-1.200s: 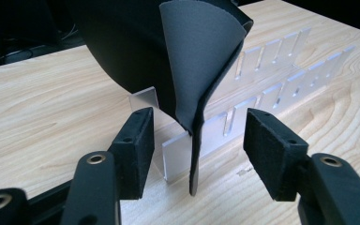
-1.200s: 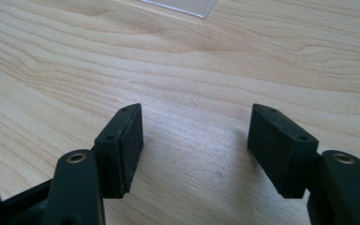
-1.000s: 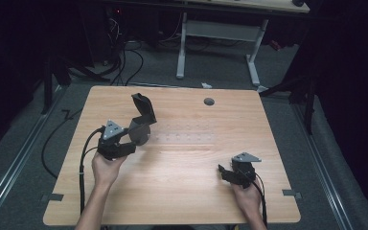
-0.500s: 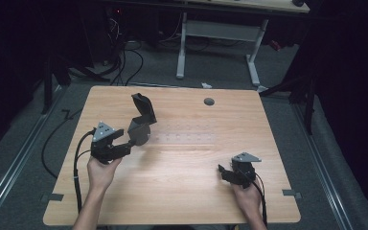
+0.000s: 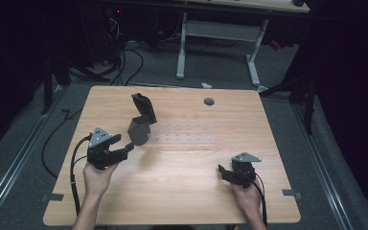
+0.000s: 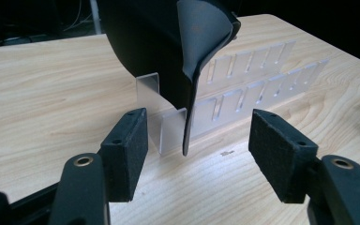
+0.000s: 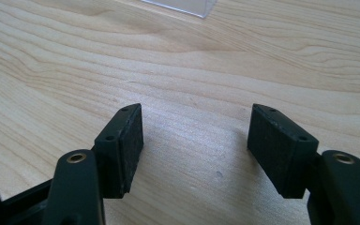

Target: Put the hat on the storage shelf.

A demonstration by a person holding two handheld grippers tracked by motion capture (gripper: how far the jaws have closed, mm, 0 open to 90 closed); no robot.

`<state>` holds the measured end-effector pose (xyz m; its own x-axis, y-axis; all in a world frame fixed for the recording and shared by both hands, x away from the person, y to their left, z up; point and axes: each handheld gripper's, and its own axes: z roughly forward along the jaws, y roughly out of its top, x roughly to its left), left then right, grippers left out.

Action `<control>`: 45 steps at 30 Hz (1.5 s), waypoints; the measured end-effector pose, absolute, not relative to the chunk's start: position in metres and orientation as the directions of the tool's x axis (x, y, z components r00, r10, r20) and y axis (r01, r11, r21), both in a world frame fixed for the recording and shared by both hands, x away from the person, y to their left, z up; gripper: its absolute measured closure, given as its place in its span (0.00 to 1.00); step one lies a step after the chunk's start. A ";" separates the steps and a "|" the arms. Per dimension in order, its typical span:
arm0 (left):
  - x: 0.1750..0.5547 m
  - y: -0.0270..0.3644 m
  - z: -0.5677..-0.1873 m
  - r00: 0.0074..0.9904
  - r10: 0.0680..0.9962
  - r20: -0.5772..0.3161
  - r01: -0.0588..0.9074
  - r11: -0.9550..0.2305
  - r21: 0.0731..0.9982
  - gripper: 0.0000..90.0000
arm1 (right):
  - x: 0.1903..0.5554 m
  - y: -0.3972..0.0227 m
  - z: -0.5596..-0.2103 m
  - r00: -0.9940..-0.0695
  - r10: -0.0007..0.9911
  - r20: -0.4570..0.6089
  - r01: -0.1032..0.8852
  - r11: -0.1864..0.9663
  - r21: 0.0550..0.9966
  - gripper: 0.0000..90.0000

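Left hand-held gripper (image 6: pixel 194 154) gapes wide, empty, before a dark case (image 6: pixel 168 51); right hand-held gripper (image 7: pixel 194 150) likewise wide, empty.

Black grippers (image 5: pixel 124 147) carry grey three-cornered plates, brass-ringed screws, black cables.

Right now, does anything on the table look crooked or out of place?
Yes. The dark curved piece at the near end of the clear slotted rack leans over instead of standing upright, its thin edge beside the rack's end wall. Both hand-held grippers are open and clear of it.
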<state>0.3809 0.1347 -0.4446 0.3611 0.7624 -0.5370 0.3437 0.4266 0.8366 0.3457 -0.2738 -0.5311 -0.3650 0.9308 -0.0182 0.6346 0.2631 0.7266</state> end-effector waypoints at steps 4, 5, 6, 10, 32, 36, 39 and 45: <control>0.376 0.135 -0.447 0.357 0.766 -0.535 0.346 0.424 0.837 0.43 | 0.346 -0.274 -0.531 -0.365 0.931 -0.018 0.635 0.263 0.726 0.40; 0.375 0.136 -0.447 0.357 0.767 -0.533 0.345 0.422 0.839 0.43 | 0.346 -0.274 -0.531 -0.364 0.931 -0.018 0.635 0.262 0.726 0.40; 0.374 0.136 -0.448 0.358 0.766 -0.534 0.344 0.424 0.838 0.43 | 0.346 -0.274 -0.531 -0.365 0.931 -0.018 0.635 0.263 0.726 0.40; 0.370 0.136 -0.449 0.355 0.762 -0.542 0.344 0.433 0.833 0.43 | 0.346 -0.274 -0.531 -0.365 0.931 -0.017 0.635 0.262 0.726 0.40; 0.348 0.122 -0.469 0.378 0.743 -0.552 0.396 0.410 0.822 0.42 | 0.346 -0.274 -0.531 -0.365 0.931 -0.018 0.635 0.263 0.726 0.40; 0.345 0.119 -0.472 0.383 0.745 -0.546 0.402 0.397 0.825 0.42 | 0.346 -0.274 -0.531 -0.365 0.931 -0.018 0.635 0.263 0.726 0.40; 0.344 0.116 -0.475 0.389 0.743 -0.544 0.409 0.390 0.825 0.42 | 0.346 -0.274 -0.531 -0.365 0.931 -0.017 0.635 0.262 0.726 0.40; 0.341 0.109 -0.483 0.402 0.749 -0.528 0.423 0.359 0.832 0.44 | 0.346 -0.274 -0.531 -0.365 0.931 -0.017 0.635 0.262 0.726 0.40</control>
<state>0.3413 0.1090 -0.4829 0.4015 0.7486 -0.5276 0.4235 0.3591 0.8317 0.3456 -0.2738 -0.5310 -0.3645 0.9310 -0.0174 0.6354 0.2624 0.7262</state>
